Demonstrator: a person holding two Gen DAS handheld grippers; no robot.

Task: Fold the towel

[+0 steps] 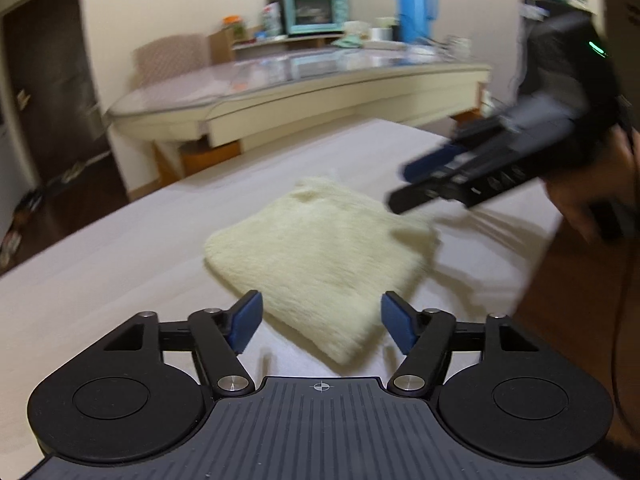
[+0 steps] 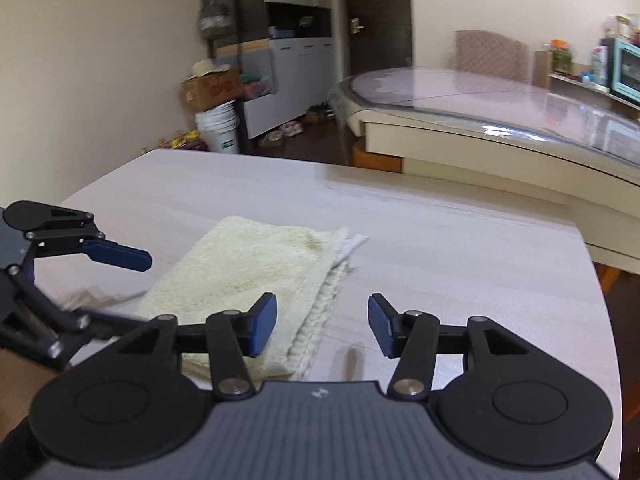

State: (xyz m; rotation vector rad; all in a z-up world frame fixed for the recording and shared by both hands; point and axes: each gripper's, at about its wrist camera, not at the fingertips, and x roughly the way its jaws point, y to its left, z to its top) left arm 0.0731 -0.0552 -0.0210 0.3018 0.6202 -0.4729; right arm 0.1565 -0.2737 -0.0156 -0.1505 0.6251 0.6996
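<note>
A pale yellow towel (image 1: 320, 256) lies folded flat on the light wooden table (image 1: 100, 288). It also shows in the right wrist view (image 2: 256, 276), with its layered edges facing right. My left gripper (image 1: 322, 326) is open and empty, just above the towel's near corner. My right gripper (image 2: 322, 326) is open and empty, over the towel's near right edge. The right gripper also shows in the left wrist view (image 1: 404, 188), raised above the towel's far right side. The left gripper shows at the left of the right wrist view (image 2: 120, 256).
A long glass-topped counter (image 1: 280, 80) stands beyond the table, with a teal oven (image 1: 316, 12) and a blue thermos (image 1: 412, 4) behind it. A white bucket (image 2: 220, 128) and a cardboard box (image 2: 212, 88) stand on the floor by the far wall.
</note>
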